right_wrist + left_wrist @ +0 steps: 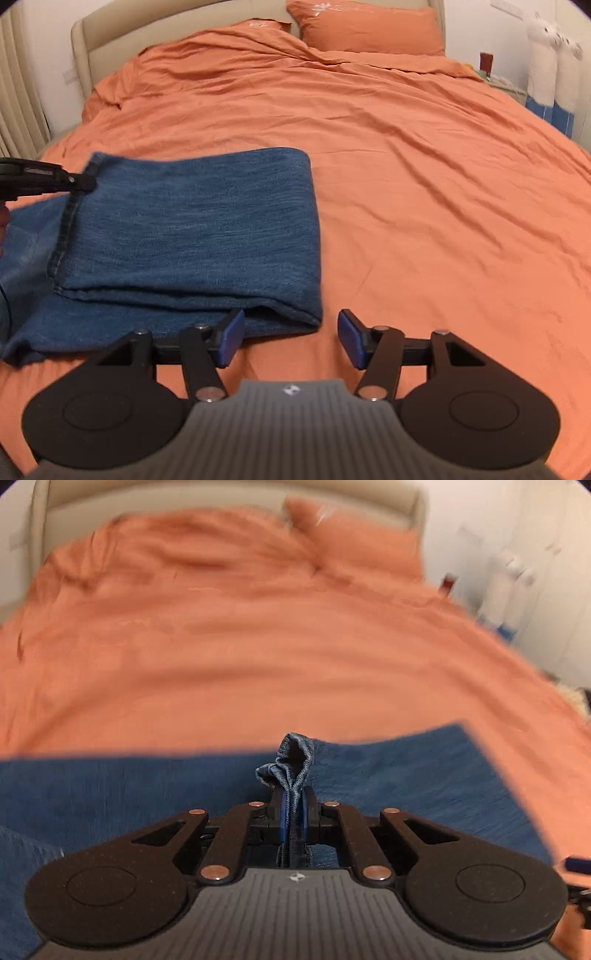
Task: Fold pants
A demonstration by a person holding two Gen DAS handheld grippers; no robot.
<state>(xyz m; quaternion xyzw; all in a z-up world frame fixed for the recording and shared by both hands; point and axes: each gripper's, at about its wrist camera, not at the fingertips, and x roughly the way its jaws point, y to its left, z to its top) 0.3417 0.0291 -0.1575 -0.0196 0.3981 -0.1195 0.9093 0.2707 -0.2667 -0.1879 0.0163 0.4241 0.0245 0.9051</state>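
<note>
A home bedroom is shown. Most of the frame is filled by a wide bed (406, 184) covered in orange bedding, with a matching pillow (369, 29) at the top against a padded beige headboard (110, 40). White plush toys (550, 55) are seen by the wall at upper right.
</note>
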